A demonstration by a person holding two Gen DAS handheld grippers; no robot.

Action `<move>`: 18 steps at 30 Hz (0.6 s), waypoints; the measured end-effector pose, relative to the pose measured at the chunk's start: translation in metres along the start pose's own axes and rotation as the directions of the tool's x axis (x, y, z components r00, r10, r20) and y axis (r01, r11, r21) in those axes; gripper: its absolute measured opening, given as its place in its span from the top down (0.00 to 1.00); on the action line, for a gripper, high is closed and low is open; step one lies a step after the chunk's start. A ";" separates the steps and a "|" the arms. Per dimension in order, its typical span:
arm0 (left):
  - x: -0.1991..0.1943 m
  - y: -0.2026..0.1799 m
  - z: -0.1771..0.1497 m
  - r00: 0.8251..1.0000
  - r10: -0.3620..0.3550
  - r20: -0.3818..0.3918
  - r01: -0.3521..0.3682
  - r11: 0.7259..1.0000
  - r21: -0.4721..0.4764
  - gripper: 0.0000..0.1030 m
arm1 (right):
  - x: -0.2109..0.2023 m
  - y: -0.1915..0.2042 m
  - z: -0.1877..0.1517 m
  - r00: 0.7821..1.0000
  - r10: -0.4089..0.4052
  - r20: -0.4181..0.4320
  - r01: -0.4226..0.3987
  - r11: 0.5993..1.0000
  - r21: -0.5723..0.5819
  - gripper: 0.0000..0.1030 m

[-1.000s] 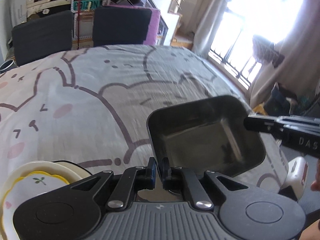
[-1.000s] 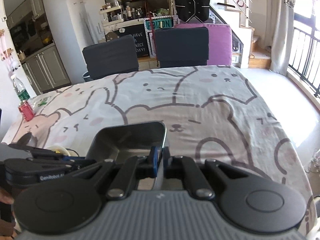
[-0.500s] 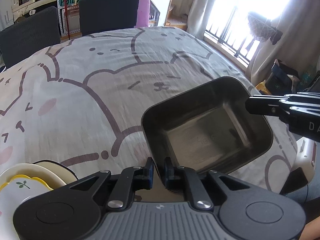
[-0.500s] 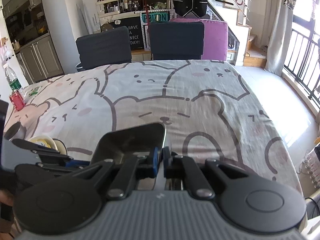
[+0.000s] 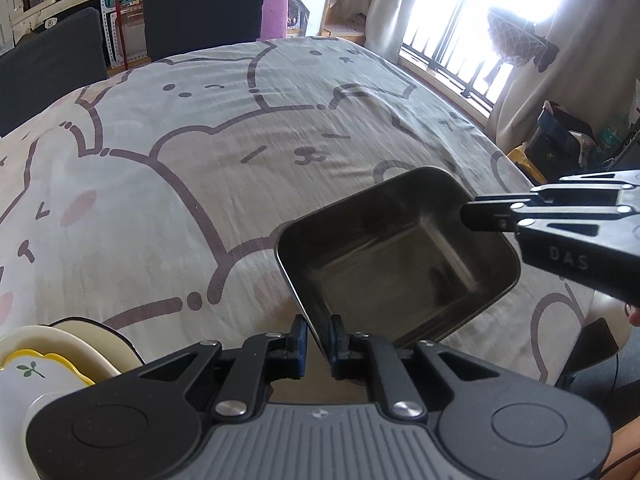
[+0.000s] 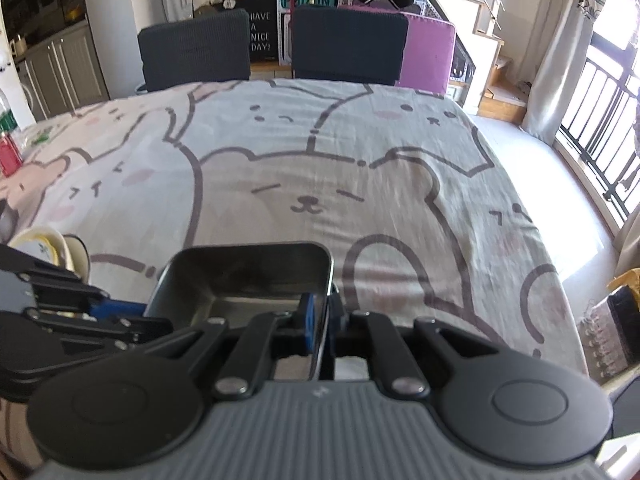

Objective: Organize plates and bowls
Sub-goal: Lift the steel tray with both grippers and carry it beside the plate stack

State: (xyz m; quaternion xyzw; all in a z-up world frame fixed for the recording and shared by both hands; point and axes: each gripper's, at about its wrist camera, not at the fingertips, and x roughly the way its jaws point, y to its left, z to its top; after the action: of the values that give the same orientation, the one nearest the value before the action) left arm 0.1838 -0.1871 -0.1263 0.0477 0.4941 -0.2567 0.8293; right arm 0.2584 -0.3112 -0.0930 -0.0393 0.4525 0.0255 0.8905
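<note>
A dark rectangular metal tray (image 5: 392, 264) (image 6: 248, 280) hangs tilted just above the bear-print tablecloth (image 5: 200, 168), near the table's front right corner. My left gripper (image 5: 318, 344) is shut on the tray's near rim and shows at the left of the right wrist view (image 6: 100, 308). My right gripper (image 6: 322, 320) pinches the opposite rim, its jaws opening slightly with the thin metal edge still between them; the left wrist view has it at the tray's far right corner (image 5: 472, 216). A stack of cream and yellow-rimmed plates (image 5: 48, 356) (image 6: 40, 244) sits left of the tray.
Two dark chairs (image 6: 192, 52) and a purple one (image 6: 428, 52) stand along the table's far side. A red can (image 6: 8, 152) sits at the far left edge. To the right the table edge (image 5: 500, 148) drops off toward bags and a bright window.
Both grippers have sunk a little with the tray between them, bringing it closer to the cloth. More of the table's near right corner shows. Both grips held.
</note>
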 end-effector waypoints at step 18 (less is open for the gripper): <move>0.000 0.002 0.002 1.000 -0.025 -0.006 0.025 1.000 -0.005 0.88 | 0.032 -0.009 -0.002 0.992 0.005 -0.128 -0.006 1.000 -0.001 0.90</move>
State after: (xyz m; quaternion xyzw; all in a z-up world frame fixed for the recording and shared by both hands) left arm 0.1864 -0.1857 -0.1261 0.0401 0.4978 -0.2656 0.8247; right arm 0.2769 -0.3196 -0.1198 -0.0403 0.5086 0.0257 0.8597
